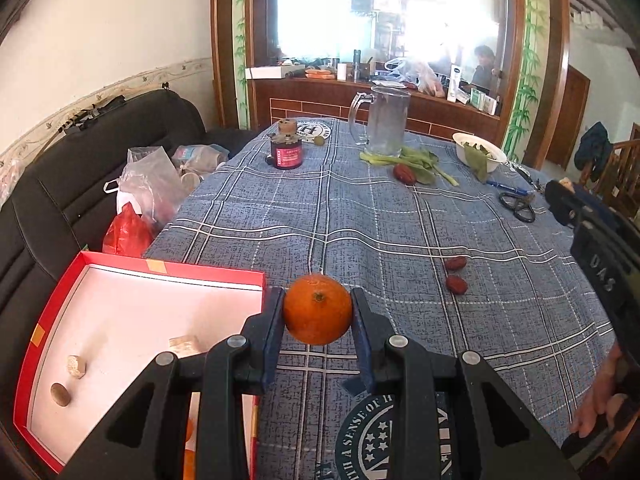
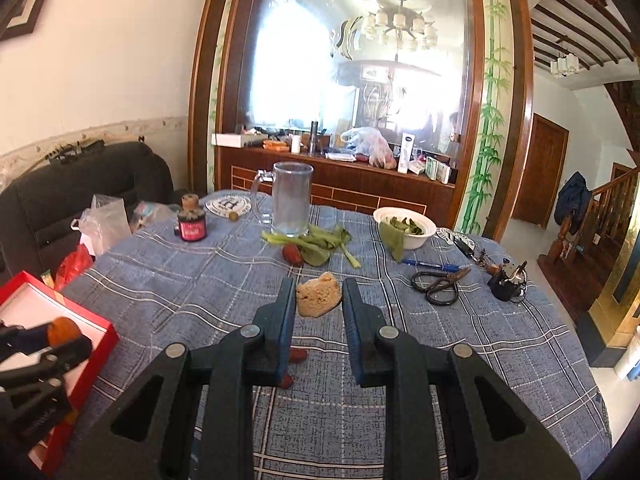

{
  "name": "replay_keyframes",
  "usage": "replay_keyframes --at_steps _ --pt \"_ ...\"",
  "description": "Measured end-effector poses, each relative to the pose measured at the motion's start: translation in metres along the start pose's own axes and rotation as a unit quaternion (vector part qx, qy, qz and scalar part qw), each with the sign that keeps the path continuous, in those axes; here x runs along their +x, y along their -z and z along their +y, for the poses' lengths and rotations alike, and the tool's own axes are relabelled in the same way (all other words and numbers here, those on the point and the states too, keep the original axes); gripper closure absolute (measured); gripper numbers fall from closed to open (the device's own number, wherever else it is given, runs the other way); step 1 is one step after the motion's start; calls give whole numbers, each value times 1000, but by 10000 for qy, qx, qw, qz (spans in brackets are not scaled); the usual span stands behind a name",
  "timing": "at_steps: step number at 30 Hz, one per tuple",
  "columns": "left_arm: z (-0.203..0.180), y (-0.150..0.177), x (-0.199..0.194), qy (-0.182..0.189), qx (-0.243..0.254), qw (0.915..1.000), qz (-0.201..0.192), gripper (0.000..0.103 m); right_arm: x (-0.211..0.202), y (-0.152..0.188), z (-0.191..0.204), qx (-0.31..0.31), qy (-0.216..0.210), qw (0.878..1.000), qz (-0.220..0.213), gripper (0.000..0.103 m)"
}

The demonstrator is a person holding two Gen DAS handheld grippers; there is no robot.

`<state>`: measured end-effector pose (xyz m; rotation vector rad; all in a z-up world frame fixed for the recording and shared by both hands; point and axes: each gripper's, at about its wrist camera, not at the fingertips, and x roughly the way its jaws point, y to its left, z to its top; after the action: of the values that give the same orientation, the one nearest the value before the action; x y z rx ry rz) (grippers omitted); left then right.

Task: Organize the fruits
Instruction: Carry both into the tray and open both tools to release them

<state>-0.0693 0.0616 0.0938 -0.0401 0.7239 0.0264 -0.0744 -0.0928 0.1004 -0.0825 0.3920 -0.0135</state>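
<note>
My left gripper [image 1: 318, 296] is shut on an orange [image 1: 318, 309], held just above the blue plaid tablecloth beside the right wall of a red box [image 1: 264, 280] with a white inside. The box holds a few small beige pieces and a brown nut. Two red dates [image 1: 456, 274] lie on the cloth to the right, and a third date [image 1: 404, 172] rests by the greens. My right gripper [image 2: 318, 284] is shut on a beige crumbly lump [image 2: 319, 295], above two dates [image 2: 298, 355]. The right wrist view also shows the orange [image 2: 62, 329] at lower left.
A glass mug [image 1: 386, 124], a dark jar with a red label [image 1: 286, 148], leafy greens [image 1: 416, 160], a white bowl [image 1: 460, 152], scissors [image 1: 518, 206] and a blue pen [image 2: 432, 266] sit at the far side. Plastic bags [image 1: 148, 184] lie on a black sofa at left.
</note>
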Motion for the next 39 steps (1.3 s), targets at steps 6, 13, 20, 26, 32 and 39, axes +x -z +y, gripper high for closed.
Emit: replay_keyframes --at_steps 6,13,20,26,32,39 --pt "-1 1 -1 35 3 10000 15 71 -12 -4 -2 82 -86 9998 -134 78" --pt "-3 2 0 54 24 10000 34 71 -17 -6 -4 155 -120 9996 -196 78" --pt "-1 1 -1 94 7 10000 19 71 -16 -7 -6 239 -264 9993 -131 78" --pt "31 7 -22 -101 -54 9998 -150 71 -2 1 2 406 -1055 9930 351 78" --pt "107 35 -41 -904 -272 9955 -26 72 21 21 51 376 -2391 9618 1283 78" --pt "167 63 -49 -1486 -563 9872 112 71 21 25 148 -110 -3405 9190 1986 77"
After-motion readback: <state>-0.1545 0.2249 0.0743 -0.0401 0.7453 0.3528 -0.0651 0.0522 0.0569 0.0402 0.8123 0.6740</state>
